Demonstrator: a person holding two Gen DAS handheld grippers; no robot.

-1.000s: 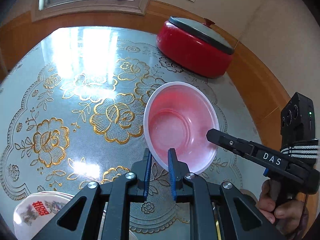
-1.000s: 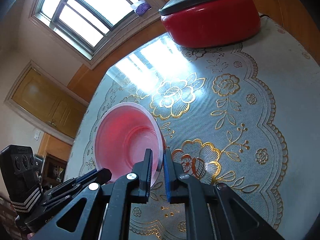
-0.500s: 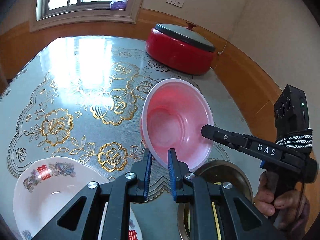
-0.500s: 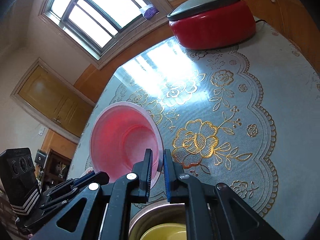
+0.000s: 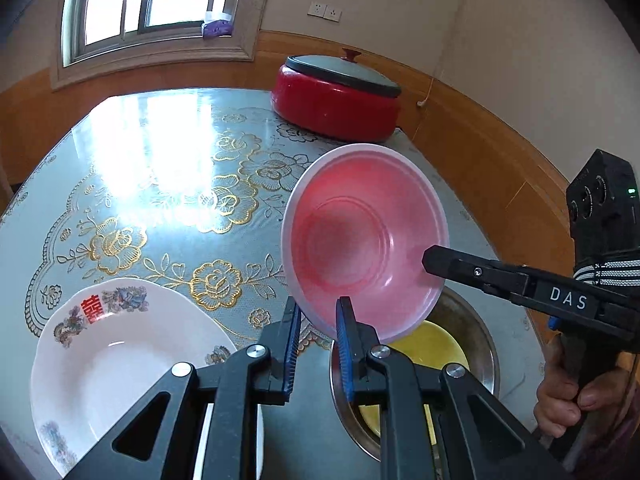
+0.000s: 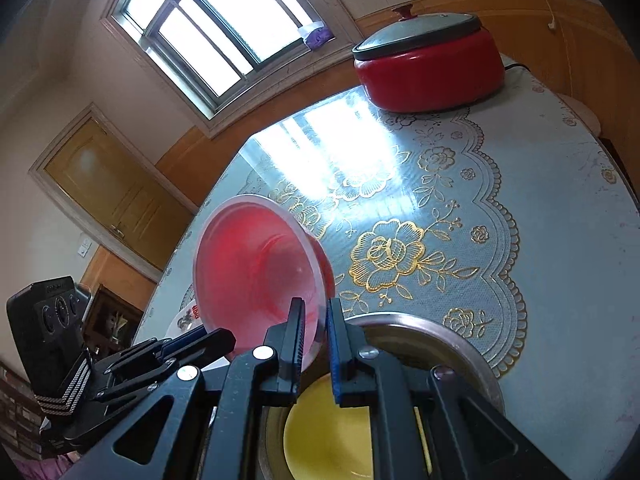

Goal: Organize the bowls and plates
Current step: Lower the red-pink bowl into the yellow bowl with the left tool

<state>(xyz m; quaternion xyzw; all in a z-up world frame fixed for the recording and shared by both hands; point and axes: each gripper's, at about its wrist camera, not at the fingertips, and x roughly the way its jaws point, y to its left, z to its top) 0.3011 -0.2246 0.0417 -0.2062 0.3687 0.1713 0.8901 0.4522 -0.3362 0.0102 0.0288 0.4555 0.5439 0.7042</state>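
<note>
Both grippers, left gripper (image 5: 316,332) and right gripper (image 6: 314,336), are clenched on the rim of the pink bowl (image 5: 362,240), holding it tilted in the air above the metal basin (image 5: 478,344). A yellow bowl (image 6: 332,436) already sits in that basin. The pink bowl is not yet set down, and the white plate (image 5: 120,364) on the desk (image 5: 168,184) appears left to sort.

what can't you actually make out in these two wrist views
- Yellow dish inside the metal bowl: its full outline, hidden in both views by the gripper fingers and the pink bowl.
- White plate: near edge cut off by the frame in the left view; in the right view only a sliver shows behind the pink bowl.
- Red pot: its contents, covered by its lid.
</note>
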